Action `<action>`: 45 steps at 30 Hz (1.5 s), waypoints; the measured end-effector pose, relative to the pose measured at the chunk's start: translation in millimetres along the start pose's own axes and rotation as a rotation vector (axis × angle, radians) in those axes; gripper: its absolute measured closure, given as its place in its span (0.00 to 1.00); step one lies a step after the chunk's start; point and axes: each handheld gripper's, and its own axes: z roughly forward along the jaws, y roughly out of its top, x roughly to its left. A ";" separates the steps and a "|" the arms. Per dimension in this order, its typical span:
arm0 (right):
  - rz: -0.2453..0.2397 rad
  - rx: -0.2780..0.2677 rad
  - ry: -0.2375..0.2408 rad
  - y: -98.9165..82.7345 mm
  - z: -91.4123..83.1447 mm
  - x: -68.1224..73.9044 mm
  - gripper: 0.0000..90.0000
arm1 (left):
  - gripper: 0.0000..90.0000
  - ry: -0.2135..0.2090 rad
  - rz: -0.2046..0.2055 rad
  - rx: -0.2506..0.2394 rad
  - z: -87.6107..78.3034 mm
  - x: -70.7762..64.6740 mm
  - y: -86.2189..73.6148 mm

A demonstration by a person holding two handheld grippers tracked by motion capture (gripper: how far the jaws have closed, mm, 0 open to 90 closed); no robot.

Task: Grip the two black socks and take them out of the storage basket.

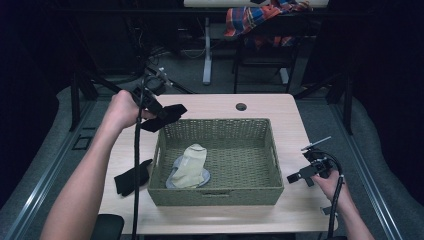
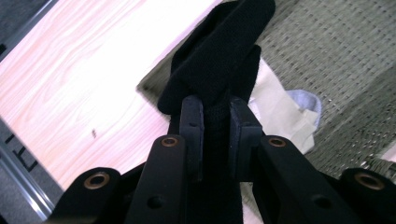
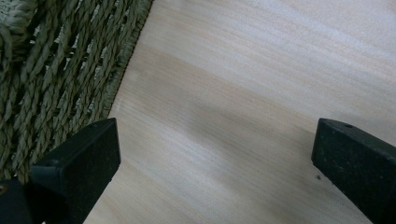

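black sock (image 2: 219, 51) hiding fingers (image 2: 192, 126), basket (image 1: 220, 196)

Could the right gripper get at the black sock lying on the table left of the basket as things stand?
Probably not directly. The right gripper is open and free, but the woven basket stands between it and that black sock on the table, so it would have to reach over or around.

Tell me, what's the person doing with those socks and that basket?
A person holds a gripper in each hand. The left gripper is shut on a black sock, held up over the back left corner of the woven basket. A cream sock and a grey one lie inside the basket. Another black sock lies on the table beside it. The right gripper is open and holds nothing.
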 end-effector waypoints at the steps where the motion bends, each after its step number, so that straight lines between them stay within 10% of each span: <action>1: -0.007 0.017 -0.004 0.5 -1.0 -0.2 0.01 | 0.88 0.002 -0.009 -0.007 -2.5 2.4 -3.7; 21: -0.001 -0.005 0.008 1.0 0.6 0.8 0.01 | 0.88 0.060 -0.180 -0.007 -20.4 42.7 -77.4; 31: -0.001 -0.006 0.005 1.2 0.5 1.5 0.01 | 0.88 0.100 -0.262 0.042 0.8 56.0 -112.3; 45: -0.003 -0.005 0.007 1.5 0.9 1.9 0.01 | 0.88 0.049 -0.354 0.054 48.9 57.9 -144.6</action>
